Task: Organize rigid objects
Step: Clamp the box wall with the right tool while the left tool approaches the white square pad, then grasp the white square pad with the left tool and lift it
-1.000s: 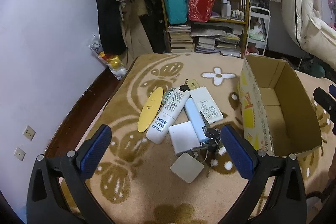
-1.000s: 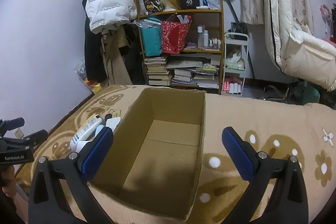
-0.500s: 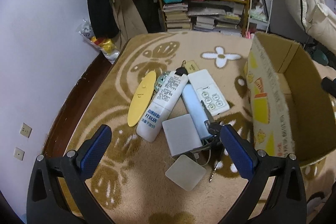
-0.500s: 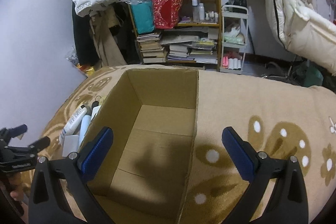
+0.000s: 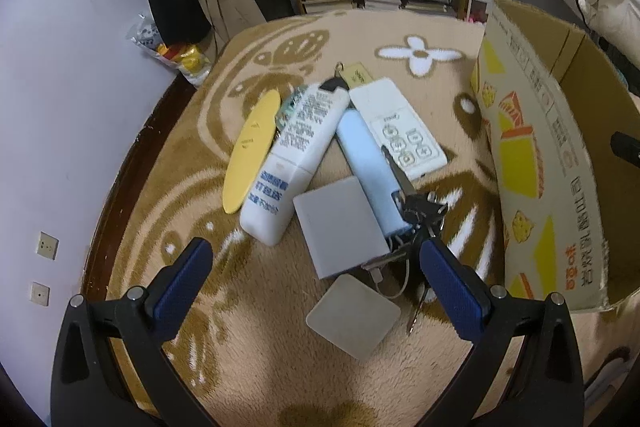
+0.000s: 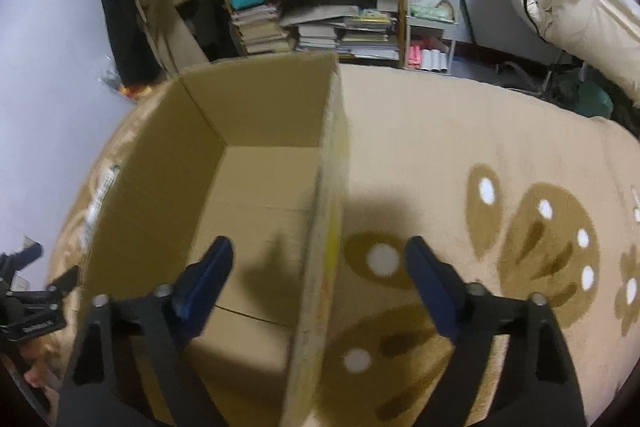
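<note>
The left hand-held gripper (image 5: 316, 277) hangs wide apart, holding nothing, above a grey square plastic box (image 5: 340, 225) in a clutter beside the open brown cardboard box (image 5: 560, 163). The right hand-held gripper (image 6: 320, 279) gapes wide astride that box's right wall, on the beige patterned blanket (image 6: 480, 155).

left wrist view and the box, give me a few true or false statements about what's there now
1. The cardboard box is empty. True.
2. The left gripper is shut on the white bottle. False: it is open, holding nothing.
3. The yellow oval piece lies beside the white bottle. True.
4. The remote is inside the box. False: it lies on the blanket, outside the box.
5. The right gripper is open, straddling the box's side wall. True.
</note>
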`<state>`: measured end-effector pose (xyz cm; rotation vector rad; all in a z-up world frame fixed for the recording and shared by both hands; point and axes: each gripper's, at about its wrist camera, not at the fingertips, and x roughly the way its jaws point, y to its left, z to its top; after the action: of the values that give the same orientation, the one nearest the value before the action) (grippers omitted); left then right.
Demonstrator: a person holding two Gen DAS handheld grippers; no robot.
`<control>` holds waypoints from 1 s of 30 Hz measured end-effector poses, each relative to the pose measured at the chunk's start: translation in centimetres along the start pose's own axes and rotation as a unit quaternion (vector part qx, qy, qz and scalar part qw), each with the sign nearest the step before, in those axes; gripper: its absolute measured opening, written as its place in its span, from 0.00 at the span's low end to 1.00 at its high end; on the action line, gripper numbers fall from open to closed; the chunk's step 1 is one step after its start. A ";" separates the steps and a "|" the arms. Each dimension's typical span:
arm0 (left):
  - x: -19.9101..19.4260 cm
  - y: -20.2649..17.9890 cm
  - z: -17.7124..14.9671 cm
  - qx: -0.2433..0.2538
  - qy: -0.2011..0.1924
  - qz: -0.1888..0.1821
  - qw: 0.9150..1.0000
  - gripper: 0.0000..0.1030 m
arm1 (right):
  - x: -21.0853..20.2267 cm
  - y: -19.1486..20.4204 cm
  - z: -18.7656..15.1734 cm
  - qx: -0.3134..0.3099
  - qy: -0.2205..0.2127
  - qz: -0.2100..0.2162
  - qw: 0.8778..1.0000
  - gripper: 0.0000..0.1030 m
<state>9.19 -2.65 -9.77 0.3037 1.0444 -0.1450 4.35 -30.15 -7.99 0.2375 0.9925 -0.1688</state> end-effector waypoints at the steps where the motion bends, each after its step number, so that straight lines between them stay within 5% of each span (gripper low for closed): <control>1: 0.4 -0.1 -0.1 0.002 0.008 -0.001 1.000 0.99 | 0.2 -0.1 -0.1 0.003 0.005 0.005 1.000 0.78; 8: 1.9 -0.9 -0.7 0.015 0.051 -0.044 0.998 0.99 | 0.9 -0.6 -0.2 0.024 0.019 -0.013 0.999 0.60; 12: 2.7 -1.0 -1.1 0.018 0.078 -0.051 0.996 0.99 | 0.9 -0.7 -0.2 0.021 0.023 -0.027 0.999 0.34; 15: 3.2 -1.2 -1.5 0.023 0.089 -0.053 0.994 0.99 | 1.1 -0.4 -0.3 0.012 0.022 -0.020 0.999 0.25; 18: 3.7 -1.3 -1.8 0.028 0.103 -0.058 0.993 0.96 | 1.3 0.0 -0.5 0.005 0.028 -0.018 0.999 0.22; 24: 5.1 -0.1 -2.3 -0.005 0.140 -0.078 0.987 0.66 | 1.5 0.0 -0.5 0.007 0.032 -0.016 0.999 0.22; 30: 5.7 -1.0 -2.6 0.019 0.145 -0.066 0.987 0.59 | 1.6 0.1 -0.4 0.004 0.033 -0.015 0.999 0.22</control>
<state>9.62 -2.58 -16.10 0.2960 1.3529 -0.2457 4.94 -29.98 -9.57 0.2374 1.0624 -0.1930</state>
